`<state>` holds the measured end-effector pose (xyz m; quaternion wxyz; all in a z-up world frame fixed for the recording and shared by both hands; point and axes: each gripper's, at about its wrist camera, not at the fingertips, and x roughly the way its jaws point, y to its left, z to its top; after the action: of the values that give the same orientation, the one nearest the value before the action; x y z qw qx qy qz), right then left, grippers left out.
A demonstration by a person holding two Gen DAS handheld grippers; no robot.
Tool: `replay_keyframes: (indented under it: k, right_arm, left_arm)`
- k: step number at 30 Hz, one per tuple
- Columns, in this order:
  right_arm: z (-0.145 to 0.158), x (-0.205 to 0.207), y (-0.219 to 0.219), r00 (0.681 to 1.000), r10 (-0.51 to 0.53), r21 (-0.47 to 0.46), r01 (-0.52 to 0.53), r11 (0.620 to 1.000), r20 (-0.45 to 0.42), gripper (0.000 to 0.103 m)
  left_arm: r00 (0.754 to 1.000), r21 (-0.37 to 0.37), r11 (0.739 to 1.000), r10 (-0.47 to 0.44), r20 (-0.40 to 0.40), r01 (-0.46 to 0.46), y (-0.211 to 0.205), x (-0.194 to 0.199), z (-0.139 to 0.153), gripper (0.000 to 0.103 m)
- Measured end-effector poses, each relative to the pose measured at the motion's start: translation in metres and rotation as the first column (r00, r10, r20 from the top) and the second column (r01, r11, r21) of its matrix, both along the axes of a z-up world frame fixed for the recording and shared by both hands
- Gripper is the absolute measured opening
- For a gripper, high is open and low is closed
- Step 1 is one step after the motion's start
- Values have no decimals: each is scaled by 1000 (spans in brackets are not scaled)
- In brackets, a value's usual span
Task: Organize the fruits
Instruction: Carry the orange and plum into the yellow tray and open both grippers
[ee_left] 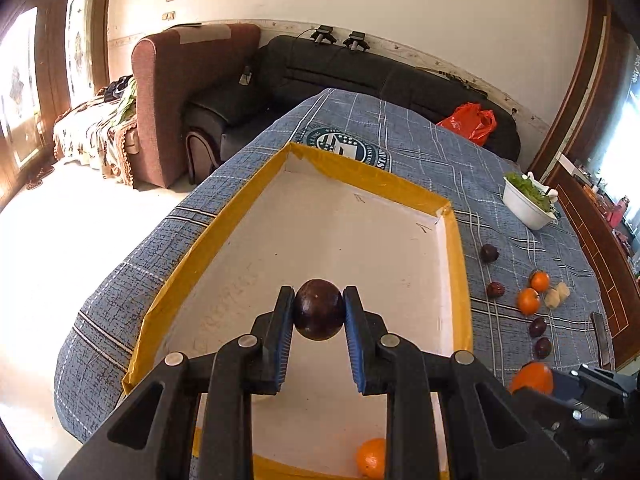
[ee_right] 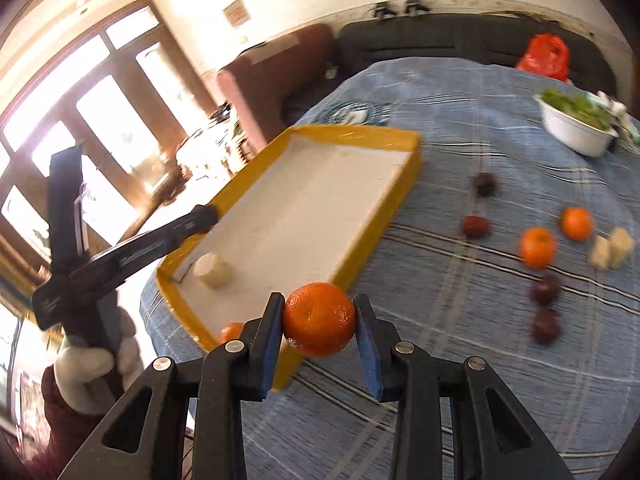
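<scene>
My left gripper (ee_left: 319, 309) is shut on a dark purple plum (ee_left: 319, 312) and holds it above the white floor of the yellow-rimmed tray (ee_left: 256, 200). An orange (ee_left: 370, 460) lies in the tray's near corner. My right gripper (ee_right: 319, 320) is shut on an orange (ee_right: 319, 319), just off the tray's (ee_right: 400, 196) near right rim. In the right wrist view the tray also holds a pale round piece (ee_right: 212, 270) and an orange (ee_right: 232, 332). Loose on the cloth to the right are two oranges (ee_right: 537, 248), several dark plums (ee_right: 545, 289) and two pale chunks (ee_right: 612, 247).
A blue checked cloth (ee_left: 400, 148) covers the table. At the far right of the table stands a white bowl of greens (ee_right: 576, 130). Behind it an orange plastic bag (ee_left: 470, 120) lies on a dark sofa (ee_left: 320, 76). A gloved hand (ee_right: 90, 364) holds the left gripper's handle.
</scene>
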<state>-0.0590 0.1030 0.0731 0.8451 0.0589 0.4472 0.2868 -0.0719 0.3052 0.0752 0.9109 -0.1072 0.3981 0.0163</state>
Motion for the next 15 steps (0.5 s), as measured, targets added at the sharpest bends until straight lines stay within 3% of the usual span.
replay_keyframes:
  k: [8,15]
  right_arm:
    - [-29,15,66,996,86,-90,-88,992,-18,39]
    - [-50,23,89,993,115,-136,-119,984,-36,40]
  left_arm:
    - [997,-39,998,41,-70,-44,22,17,-23,24]
    - [995,-64,996,59,-79,-64,34,13,-25,26]
